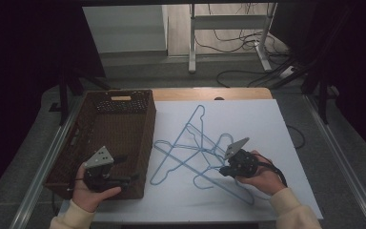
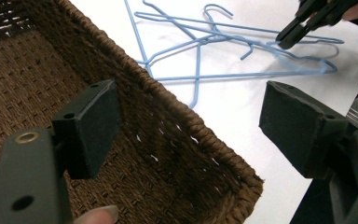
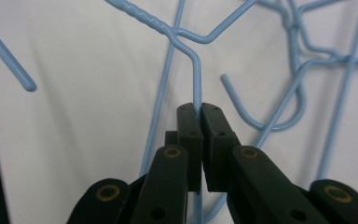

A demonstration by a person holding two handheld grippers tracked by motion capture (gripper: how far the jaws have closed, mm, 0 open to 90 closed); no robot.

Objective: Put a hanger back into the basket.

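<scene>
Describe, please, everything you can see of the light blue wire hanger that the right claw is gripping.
The light blue wire coat hanger is thin coated wire with a twisted neck below its hook and a triangular body. It lies flat on the white table sheet, tangled with other blue wire hangers that cross it. The right claw is shut on a straight stretch of wire just below the twist. The brown wicker basket stands beside the pile.

A white-topped table (image 1: 276, 143) carried the things, its wooden edge showing at the far side. On it lay a tangle of blue wire hangers (image 1: 195, 148), and a brown wicker basket (image 1: 143, 124) stood at its left.
</scene>
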